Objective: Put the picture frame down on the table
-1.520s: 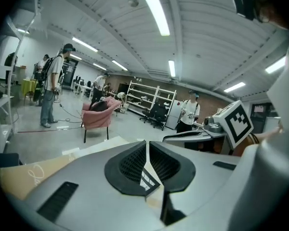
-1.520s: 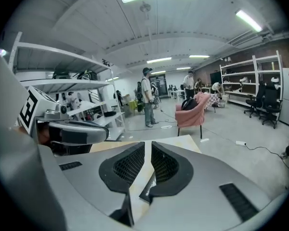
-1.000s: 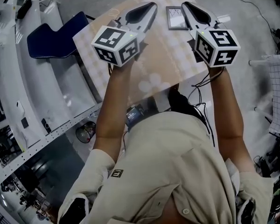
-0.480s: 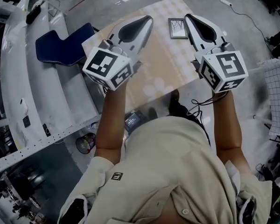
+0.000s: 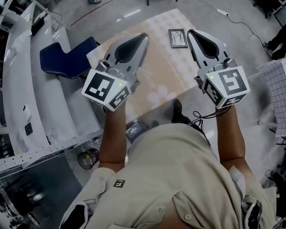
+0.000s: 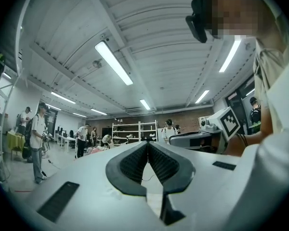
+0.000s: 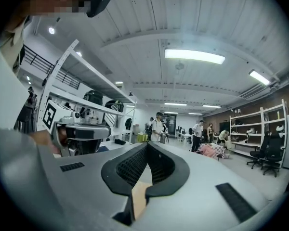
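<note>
Looks steeply down from the head, close over the torso (image 5: 181, 175) at 6 o'clock, with the table (image 5: 167, 56) far below at 12. Rides low behind the left gripper (image 6: 148, 144), tilted up across the hall toward the ceiling (image 6: 135, 42); catches the right cube (image 6: 229, 122) at 3 o'clock. Sits likewise behind the right gripper (image 7: 147, 146), angled up, with the left cube (image 7: 49, 113) at 9. Shares the far shelves (image 6: 135, 129) between both gripper views, and both grippers with the head view.
</note>
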Motion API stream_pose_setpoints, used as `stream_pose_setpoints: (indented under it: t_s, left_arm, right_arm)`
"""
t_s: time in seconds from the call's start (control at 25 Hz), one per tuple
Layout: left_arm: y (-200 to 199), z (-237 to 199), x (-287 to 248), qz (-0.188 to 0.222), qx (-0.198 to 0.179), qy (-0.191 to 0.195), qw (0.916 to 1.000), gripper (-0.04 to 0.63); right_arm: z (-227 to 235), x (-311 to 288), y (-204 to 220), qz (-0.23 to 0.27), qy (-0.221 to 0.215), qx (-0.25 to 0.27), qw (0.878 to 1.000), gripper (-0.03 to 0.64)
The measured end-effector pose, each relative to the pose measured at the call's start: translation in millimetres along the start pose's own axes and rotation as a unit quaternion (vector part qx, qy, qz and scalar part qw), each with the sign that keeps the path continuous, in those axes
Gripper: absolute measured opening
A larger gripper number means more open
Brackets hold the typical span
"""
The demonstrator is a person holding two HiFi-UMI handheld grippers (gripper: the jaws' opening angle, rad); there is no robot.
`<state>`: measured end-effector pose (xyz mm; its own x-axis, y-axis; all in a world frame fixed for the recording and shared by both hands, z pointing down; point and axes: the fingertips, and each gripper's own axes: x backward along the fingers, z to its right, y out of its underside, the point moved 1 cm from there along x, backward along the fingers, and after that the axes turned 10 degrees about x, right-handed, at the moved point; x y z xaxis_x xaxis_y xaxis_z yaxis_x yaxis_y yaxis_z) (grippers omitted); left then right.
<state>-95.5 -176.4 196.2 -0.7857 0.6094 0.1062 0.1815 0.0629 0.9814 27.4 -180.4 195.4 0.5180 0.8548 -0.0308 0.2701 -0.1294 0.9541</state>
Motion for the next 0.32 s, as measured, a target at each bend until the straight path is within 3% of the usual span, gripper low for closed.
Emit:
stream_pose_setpoints:
  t_s: [0.32]
  left_arm:
    - [-4,30,22,0.009,-0.004,0.014,0.9999,0.020]
  right_arm:
    - [-10,35,-9,-0.002,0.015,0.012,1.000,0.025]
